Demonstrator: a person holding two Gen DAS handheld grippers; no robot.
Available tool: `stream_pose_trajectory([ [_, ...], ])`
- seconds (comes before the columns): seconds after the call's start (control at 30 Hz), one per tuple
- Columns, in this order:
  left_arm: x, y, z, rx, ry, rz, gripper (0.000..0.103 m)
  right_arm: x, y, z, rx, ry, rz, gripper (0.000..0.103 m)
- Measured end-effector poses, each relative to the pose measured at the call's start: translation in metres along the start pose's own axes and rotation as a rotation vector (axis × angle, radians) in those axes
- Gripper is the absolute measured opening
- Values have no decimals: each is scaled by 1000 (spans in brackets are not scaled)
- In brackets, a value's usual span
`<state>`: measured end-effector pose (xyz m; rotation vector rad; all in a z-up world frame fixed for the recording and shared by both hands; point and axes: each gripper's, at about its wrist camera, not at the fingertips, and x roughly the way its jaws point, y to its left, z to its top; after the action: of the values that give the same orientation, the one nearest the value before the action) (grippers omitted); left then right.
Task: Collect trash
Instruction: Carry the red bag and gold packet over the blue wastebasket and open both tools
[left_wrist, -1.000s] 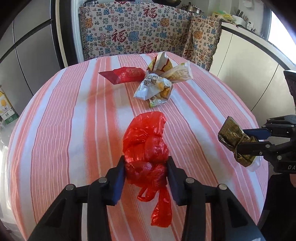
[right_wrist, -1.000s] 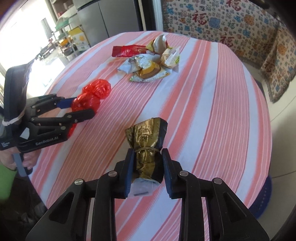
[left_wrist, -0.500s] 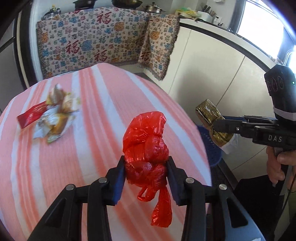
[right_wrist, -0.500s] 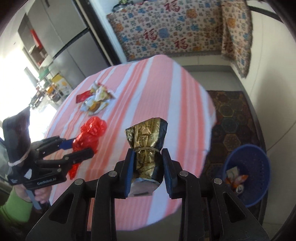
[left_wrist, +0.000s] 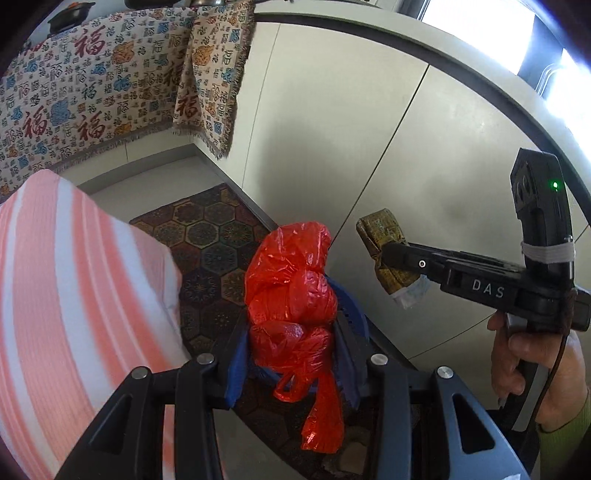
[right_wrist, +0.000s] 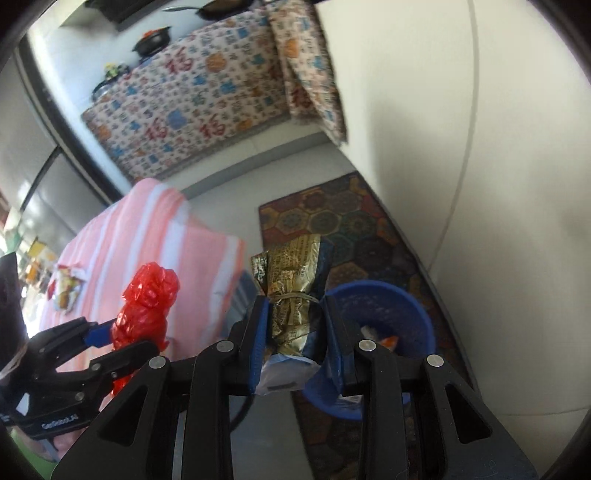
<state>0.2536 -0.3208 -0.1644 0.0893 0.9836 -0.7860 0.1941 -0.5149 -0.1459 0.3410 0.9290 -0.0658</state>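
Observation:
My left gripper (left_wrist: 291, 354) is shut on a crumpled red plastic bag (left_wrist: 291, 288), held in the air past the table edge. The bag also shows in the right wrist view (right_wrist: 146, 306). My right gripper (right_wrist: 295, 332) is shut on a gold foil packet (right_wrist: 295, 288) tied with a rubber band; in the left wrist view the packet (left_wrist: 384, 251) is to the right of the bag. A blue trash basket (right_wrist: 391, 310) with some wrappers inside stands on the floor just below and right of the packet. In the left wrist view it is mostly hidden behind the red bag.
The round table with a pink striped cloth (left_wrist: 66, 280) is at the left; a pile of snack wrappers (right_wrist: 66, 288) lies on it. A patterned rug (left_wrist: 214, 236) covers the floor under the basket. White cabinet doors (left_wrist: 351, 129) stand close on the right.
Both grippers have swung right, away from the table, with their loads. The basket is now much closer, right under the right gripper.

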Motion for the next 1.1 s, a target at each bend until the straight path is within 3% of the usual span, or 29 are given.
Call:
stream_pose_trajectory([
  [0.17,50,-13,10,-15,41,-16,42,17,-38,-3,38,3,-39,29],
  [0.4,103,-25,18,-11,98,-8,42,36,-76,-2,136,19,-21,29],
  [0.63,132,-33,15,-12,122,-4,43,40,-97,-6,190,33,-10,31],
  [0.77,147,-35,14,12,134,-3,50,43,-98,-4,209,31,-5,34],
  [0.93,162,-38,11,13,159,20,52,44,-100,-4,207,32,-10,43],
  [1.1,147,-36,4,11,146,16,52,41,-94,-4,193,16,-25,57],
])
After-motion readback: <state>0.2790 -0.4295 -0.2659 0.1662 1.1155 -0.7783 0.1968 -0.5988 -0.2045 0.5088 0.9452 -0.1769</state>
